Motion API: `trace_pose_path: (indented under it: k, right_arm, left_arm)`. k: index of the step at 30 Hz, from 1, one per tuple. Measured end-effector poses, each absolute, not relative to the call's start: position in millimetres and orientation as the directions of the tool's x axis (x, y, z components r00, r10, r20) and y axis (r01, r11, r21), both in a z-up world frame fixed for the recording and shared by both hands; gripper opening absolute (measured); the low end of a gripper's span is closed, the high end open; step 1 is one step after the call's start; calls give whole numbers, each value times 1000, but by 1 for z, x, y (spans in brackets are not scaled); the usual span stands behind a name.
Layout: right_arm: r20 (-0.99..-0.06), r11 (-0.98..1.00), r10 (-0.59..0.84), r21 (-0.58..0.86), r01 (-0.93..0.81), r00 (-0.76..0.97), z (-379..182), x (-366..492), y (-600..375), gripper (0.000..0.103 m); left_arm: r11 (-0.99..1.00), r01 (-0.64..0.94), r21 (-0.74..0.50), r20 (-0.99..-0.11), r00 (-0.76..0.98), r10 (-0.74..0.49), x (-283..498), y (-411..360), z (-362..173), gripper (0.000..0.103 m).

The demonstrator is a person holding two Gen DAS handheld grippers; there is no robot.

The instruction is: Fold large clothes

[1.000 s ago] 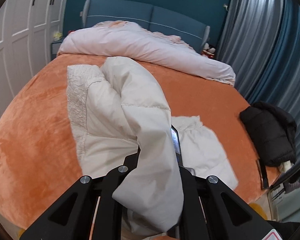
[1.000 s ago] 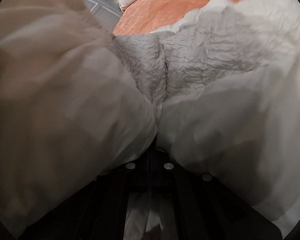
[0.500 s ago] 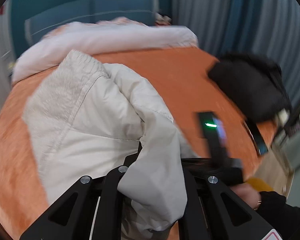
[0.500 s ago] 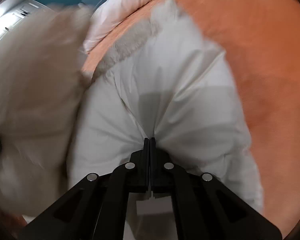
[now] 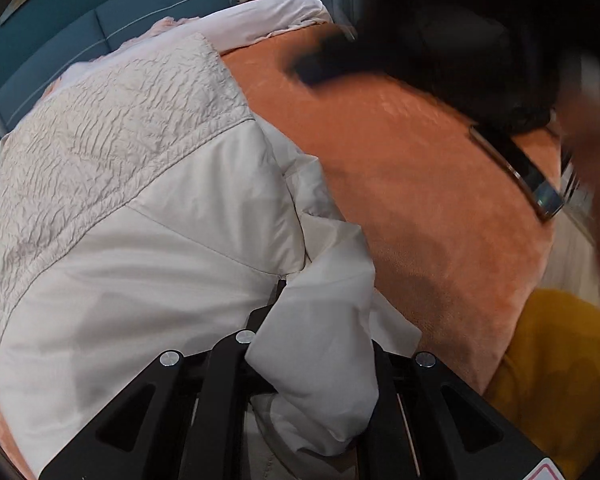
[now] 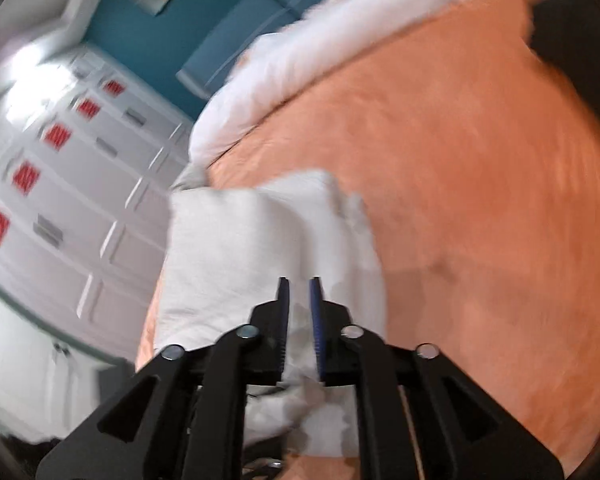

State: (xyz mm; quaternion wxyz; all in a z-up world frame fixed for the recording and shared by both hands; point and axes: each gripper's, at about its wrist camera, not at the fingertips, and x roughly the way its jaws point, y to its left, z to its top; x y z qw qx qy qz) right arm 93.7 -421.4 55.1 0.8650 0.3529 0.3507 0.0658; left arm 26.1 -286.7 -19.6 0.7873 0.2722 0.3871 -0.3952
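Observation:
A large cream puffer jacket (image 5: 140,216) with a crinkled hem band lies on the orange bedspread (image 5: 412,168). My left gripper (image 5: 296,312) is shut on a fold of the jacket, and cloth drapes over its fingers and hides the tips. In the right wrist view the jacket (image 6: 260,248) lies below my right gripper (image 6: 299,292), which is open a little with nothing between its blue-padded fingers (image 6: 315,304). This view is blurred by motion.
A black jacket (image 5: 460,32) lies at the bed's far right, next to a dark strap (image 5: 516,168). A pink duvet (image 6: 340,36) lies along the blue headboard (image 5: 112,24). White wardrobe doors (image 6: 68,184) stand left of the bed. A yellow object (image 5: 552,376) is at lower right.
My right gripper has opened and let go of the jacket, then pulled back. My left gripper has swung right and down with its fold, bringing the jacket closer.

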Motion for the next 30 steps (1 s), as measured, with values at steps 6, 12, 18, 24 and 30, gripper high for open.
trace_pose_path:
  k: [6, 12, 18, 24, 30]
  right_arm:
    - [-650, 852, 385, 523, 18, 655, 66, 145, -374, 10]
    - [-798, 909, 305, 408, 92, 520, 16, 182, -367, 0]
    - [-833, 920, 232, 356, 165, 502, -13, 187, -373, 0]
    - [-849, 902, 163, 334, 273, 502, 25, 177, -370, 0]
    - [-798, 926, 56, 266, 268, 600, 89, 165, -321, 5]
  left_arm:
    - [573, 812, 116, -811, 410, -418, 25, -277, -21, 8]
    - [598, 801, 25, -792, 382, -477, 19, -241, 22, 26]
    - [701, 692, -172, -628, 471, -619, 29, -153, 95, 71]
    - [829, 488, -274, -705, 485, -518, 105, -117, 72, 67]
    - [885, 442, -149, -733, 552, -398, 128, -152, 39, 69]
